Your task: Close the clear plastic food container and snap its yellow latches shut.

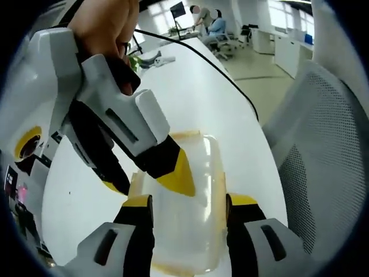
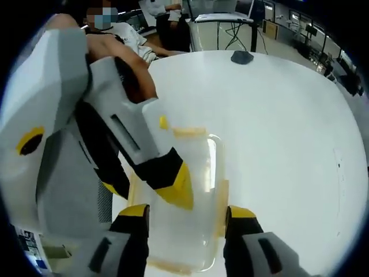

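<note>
The clear plastic container (image 1: 196,173) lies on the white table (image 1: 190,92), with its lid on. Pale yellow latches show on its far end (image 1: 184,134) and on its right side (image 1: 221,190). My left gripper (image 1: 189,202) is open, its jaws straddling the container's near part. My right gripper (image 1: 147,183), held by a hand, comes in from the upper left, open, with one yellow fingertip (image 1: 180,176) on the lid. In the right gripper view the container (image 2: 199,173) lies between my right gripper's (image 2: 185,212) open jaws, and the left gripper's (image 2: 143,189) fingertip (image 2: 177,187) rests on the lid.
A white mesh chair (image 1: 323,150) stands close on the right of the table. A black cable (image 1: 213,63) runs across the tabletop. People sit at desks far behind (image 1: 210,23). A person (image 2: 124,34) sits at the table's far side, near a dark mouse (image 2: 242,56).
</note>
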Demonstrator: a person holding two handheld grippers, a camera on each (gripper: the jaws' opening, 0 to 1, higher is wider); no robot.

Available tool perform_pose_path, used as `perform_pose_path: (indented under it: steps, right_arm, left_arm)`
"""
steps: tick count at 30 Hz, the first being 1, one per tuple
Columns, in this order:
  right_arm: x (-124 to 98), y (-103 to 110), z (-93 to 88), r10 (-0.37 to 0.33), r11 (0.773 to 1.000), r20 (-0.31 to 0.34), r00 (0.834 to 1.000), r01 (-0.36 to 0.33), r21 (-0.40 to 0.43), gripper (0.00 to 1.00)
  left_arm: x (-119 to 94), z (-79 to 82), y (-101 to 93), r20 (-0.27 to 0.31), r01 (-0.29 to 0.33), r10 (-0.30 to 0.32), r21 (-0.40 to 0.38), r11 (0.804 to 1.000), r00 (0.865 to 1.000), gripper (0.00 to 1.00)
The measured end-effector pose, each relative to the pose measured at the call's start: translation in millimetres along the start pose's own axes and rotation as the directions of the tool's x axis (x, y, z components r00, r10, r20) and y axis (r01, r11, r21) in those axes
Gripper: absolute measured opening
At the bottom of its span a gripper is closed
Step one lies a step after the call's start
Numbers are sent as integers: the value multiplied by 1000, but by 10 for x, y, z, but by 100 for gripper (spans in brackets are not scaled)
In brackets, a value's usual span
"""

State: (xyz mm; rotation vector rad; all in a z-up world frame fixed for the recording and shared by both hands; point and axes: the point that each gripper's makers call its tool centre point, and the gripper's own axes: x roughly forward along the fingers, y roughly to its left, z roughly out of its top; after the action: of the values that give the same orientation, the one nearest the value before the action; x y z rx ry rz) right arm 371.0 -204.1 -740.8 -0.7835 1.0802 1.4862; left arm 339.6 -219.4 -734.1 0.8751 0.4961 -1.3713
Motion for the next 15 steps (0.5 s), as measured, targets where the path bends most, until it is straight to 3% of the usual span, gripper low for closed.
perform_pose_path:
  steps: [6,8,9,15]
  right_arm:
    - [-7,2,4,-26,999,-2,1000,26,48,51]
    - [-14,-1,2,-34,998,-6,999,34,47,51]
    - [-20,0,-5,-38,998,-7,999,38,44,51]
    - [-93,3,17,-60,997,16,998,59,53,49]
  left_arm:
    - [-8,8,-5,14,13,-13,-1,1000,1000,48]
    - [-11,16,2,18,9,-8,-24,1000,1000,47]
    - [-23,27,3,25,11,-10,-73,997,1000,47]
    - [-90,47,77,48,14,-9,-107,994,999,50]
